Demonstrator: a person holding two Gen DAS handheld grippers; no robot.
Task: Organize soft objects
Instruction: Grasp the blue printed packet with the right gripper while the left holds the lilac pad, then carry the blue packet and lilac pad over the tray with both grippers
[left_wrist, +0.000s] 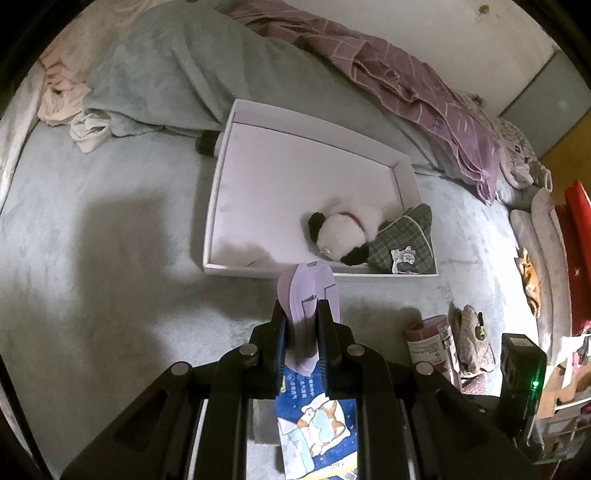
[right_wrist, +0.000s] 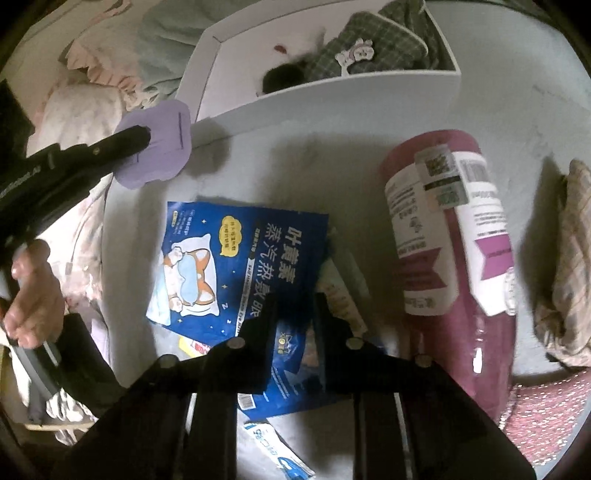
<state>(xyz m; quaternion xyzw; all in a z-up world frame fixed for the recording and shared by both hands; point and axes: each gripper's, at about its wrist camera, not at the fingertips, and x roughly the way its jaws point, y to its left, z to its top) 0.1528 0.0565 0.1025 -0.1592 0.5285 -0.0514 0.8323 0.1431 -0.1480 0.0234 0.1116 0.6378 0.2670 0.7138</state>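
Note:
My left gripper (left_wrist: 303, 306) is shut on a flat lilac soft pad (left_wrist: 310, 284) and holds it just before the near wall of the white tray (left_wrist: 221, 155). A panda plush (left_wrist: 343, 229) and a green plaid pouch (left_wrist: 406, 232) lie in the tray's near right corner. In the right wrist view the lilac pad (right_wrist: 159, 147) hangs from the left gripper (right_wrist: 144, 136) beside the tray (right_wrist: 332, 85). My right gripper (right_wrist: 295, 299) stands over the right edge of a blue eye-mask packet (right_wrist: 236, 258), its jaws a narrow gap apart, not visibly pressing it.
A maroon wrapped roll (right_wrist: 443, 240) lies right of the packet, with a beige plaid cloth (right_wrist: 572, 258) beyond it. More small packets (right_wrist: 273, 446) lie under my right gripper. A person's hand (right_wrist: 33, 295) holds the left tool. Rumpled blankets (left_wrist: 147, 74) fill the bed's far side.

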